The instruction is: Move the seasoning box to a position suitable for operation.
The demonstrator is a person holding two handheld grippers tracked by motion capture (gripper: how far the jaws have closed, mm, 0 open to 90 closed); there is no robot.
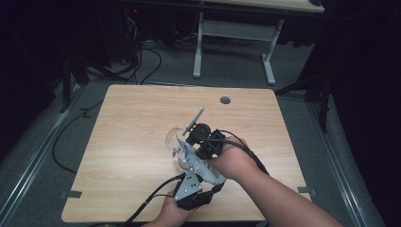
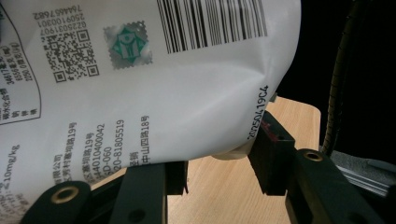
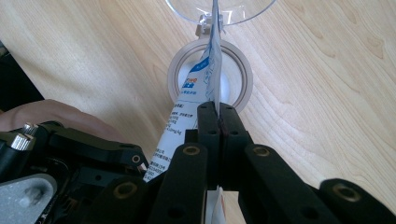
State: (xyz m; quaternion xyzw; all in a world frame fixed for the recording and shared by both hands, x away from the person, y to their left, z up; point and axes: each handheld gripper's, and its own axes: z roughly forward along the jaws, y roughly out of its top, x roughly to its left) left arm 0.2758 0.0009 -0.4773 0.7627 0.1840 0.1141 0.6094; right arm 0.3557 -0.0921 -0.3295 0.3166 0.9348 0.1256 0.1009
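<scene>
A white printed pouch (image 1: 200, 166) hangs tilted over a small round jar (image 3: 180, 70) with a beige rim, its clear lid (image 3: 243, 11) flipped open behind it. My right gripper (image 3: 218, 115) is shut on the pouch's thin upper edge (image 3: 211, 70), directly above the jar's mouth. In the high view the right gripper (image 1: 193, 150) sits mid-table. My left gripper (image 1: 202, 178) holds the pouch's fuller lower end near the front edge. In the left gripper view the barcoded pouch (image 2: 163, 70) bulges between the jaws of that gripper (image 2: 217, 163).
The wooden table (image 1: 132, 123) has a cable hole (image 1: 225, 100) at the back. Cables trail off the front edge (image 1: 151, 201). Beyond the table stand a desk frame (image 1: 236, 33) and floor cables (image 1: 137, 61). Dark curtains flank both sides.
</scene>
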